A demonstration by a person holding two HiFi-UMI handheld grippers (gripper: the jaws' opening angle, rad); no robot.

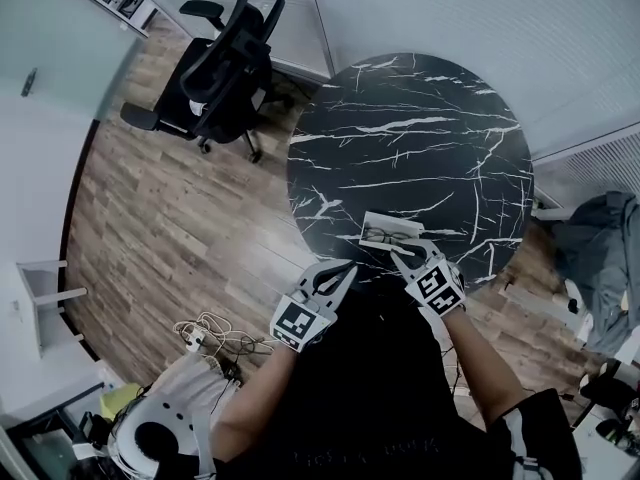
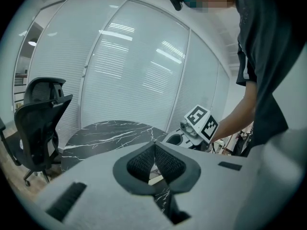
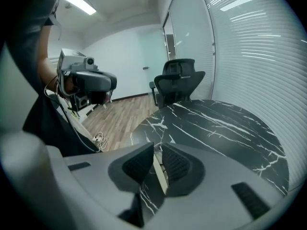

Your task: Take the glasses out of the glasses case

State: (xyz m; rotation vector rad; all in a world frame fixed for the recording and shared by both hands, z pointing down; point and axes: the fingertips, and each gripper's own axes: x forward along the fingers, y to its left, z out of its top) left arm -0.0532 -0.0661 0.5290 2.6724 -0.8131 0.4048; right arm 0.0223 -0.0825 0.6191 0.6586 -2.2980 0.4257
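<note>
Person in a dark short-sleeved top (image 1: 385, 398), with pale grey left gripper (image 1: 343, 268) and right gripper (image 1: 402, 255), each bearing dark ribbed pads (image 3: 177, 164) and a cube (image 1: 437, 289) of black-and-white square markers.

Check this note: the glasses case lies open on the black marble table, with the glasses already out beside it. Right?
No. The glasses lie inside the open glasses case on the black marble table, not beside it; the head view shows this.

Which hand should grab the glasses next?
Probably the left gripper: its fingers are shut and empty, close to the open glasses case. The right gripper looks busy pinching the case's edge.
</note>
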